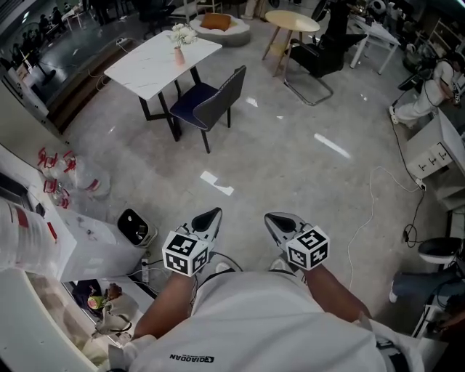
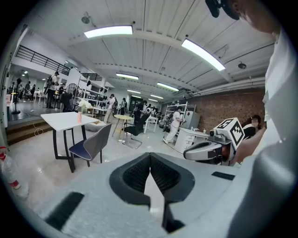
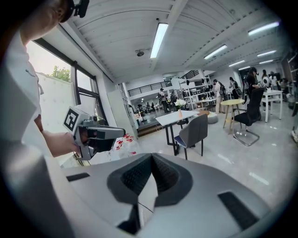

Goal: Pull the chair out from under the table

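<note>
A grey chair (image 1: pixel 211 102) with a dark blue seat stands partly under a white-topped table (image 1: pixel 156 62) far ahead of me; it also shows as the chair (image 2: pixel 91 145) in the left gripper view and the chair (image 3: pixel 193 132) in the right gripper view. A pink vase of white flowers (image 1: pixel 180 40) sits on the table. My left gripper (image 1: pixel 209 218) and right gripper (image 1: pixel 276 219) are held side by side close to my body, both shut and holding nothing, well short of the chair.
A round wooden table (image 1: pixel 290 22) and a black office chair (image 1: pixel 320 54) stand beyond. White cabinets and clutter (image 1: pixel 65 254) line my left, a small black bin (image 1: pixel 134 227) beside them. Cables (image 1: pixel 392 189) trail on the floor at right. A person (image 1: pixel 429 91) crouches at far right.
</note>
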{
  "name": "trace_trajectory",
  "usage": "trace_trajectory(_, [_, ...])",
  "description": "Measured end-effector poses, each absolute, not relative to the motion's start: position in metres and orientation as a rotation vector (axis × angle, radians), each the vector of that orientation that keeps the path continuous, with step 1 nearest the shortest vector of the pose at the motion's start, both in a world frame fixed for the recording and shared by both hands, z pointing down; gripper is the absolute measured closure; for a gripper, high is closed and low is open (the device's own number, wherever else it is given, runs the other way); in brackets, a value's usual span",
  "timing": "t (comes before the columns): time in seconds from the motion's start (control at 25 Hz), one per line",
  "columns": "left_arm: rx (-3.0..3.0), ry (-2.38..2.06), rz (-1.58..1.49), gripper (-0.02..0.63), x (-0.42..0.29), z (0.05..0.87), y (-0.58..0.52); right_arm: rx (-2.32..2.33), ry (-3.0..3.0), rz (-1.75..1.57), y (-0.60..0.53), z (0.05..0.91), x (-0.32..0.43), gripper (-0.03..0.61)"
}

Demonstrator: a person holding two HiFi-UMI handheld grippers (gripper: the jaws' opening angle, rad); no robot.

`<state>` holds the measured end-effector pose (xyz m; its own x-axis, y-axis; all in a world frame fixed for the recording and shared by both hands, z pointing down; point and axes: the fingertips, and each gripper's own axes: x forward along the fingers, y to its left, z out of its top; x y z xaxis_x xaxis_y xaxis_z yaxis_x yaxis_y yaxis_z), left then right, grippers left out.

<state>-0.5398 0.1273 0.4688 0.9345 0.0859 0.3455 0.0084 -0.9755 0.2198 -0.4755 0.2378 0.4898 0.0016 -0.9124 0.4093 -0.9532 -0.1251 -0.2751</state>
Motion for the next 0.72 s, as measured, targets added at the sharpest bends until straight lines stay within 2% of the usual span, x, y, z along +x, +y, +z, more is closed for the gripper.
trace_trajectory(0.44, [2.857, 0.189, 0.565, 0.607, -0.563, 0.487, 0.103, 2.218, -1.933, 0.801, 0.214, 0.5, -0.506, 0.572])
trace_trajectory(0.72, [2.83, 0.208, 0.58, 0.607, -0.555, 0.498, 0.096, 2.244, -1.893, 0.84, 0.208, 0.509, -0.491, 0.572])
